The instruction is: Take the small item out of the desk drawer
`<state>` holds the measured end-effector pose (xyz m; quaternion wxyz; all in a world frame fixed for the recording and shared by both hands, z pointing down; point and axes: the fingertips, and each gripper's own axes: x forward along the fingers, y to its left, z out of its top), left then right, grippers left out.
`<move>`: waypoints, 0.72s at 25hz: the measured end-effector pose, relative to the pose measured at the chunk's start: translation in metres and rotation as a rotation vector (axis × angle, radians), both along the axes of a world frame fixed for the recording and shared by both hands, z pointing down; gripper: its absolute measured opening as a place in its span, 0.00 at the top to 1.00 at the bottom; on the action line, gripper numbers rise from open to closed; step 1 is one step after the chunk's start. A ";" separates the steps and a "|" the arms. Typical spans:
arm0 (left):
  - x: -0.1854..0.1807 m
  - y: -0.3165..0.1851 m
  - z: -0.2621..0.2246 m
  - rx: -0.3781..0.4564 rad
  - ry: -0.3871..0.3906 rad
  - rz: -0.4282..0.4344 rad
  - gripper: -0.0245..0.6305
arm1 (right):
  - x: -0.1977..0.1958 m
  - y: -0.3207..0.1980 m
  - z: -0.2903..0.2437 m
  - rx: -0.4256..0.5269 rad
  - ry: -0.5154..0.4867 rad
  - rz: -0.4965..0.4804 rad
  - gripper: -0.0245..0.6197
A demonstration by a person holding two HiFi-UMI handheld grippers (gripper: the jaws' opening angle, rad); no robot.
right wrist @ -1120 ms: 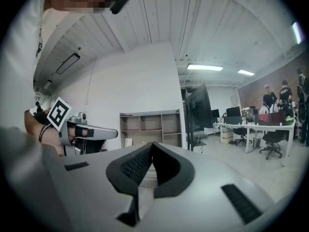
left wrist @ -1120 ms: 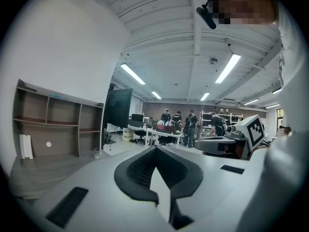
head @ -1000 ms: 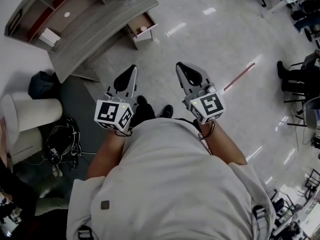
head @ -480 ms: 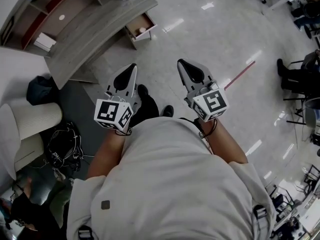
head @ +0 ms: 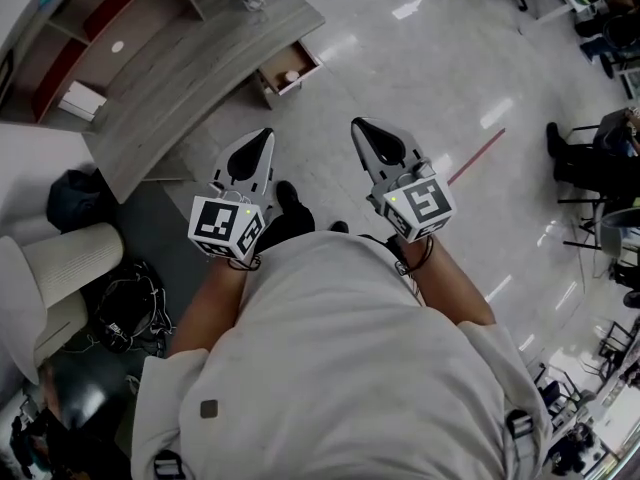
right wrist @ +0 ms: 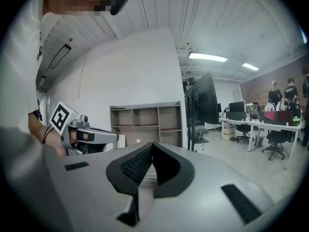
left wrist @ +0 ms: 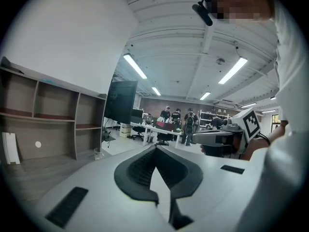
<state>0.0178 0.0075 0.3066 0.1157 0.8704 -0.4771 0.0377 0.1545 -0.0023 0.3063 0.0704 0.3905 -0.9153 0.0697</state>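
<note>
A small pale item (head: 291, 76) lies in the open drawer (head: 272, 68). The drawer juts from the curved grey table (head: 190, 63) at the top of the head view, pulled out toward the shiny floor (head: 420, 88). The item looks roundish, but it is too small to tell any long axis or which way it points. The person stands well apart from it. The left claw (head: 264, 134) and right claw (head: 356, 125) are held side by side before the body, tips forward, probably a carrying pose. Each is pressed together on nothing.
</note>
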 end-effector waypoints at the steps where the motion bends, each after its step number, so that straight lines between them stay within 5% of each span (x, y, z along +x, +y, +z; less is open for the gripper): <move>1: -0.008 -0.006 0.002 -0.004 0.002 0.006 0.94 | -0.008 -0.006 0.000 -0.001 0.006 0.001 0.94; 18: -0.106 -0.071 0.018 -0.021 -0.016 0.014 0.94 | -0.093 -0.083 0.009 -0.012 0.048 -0.013 0.94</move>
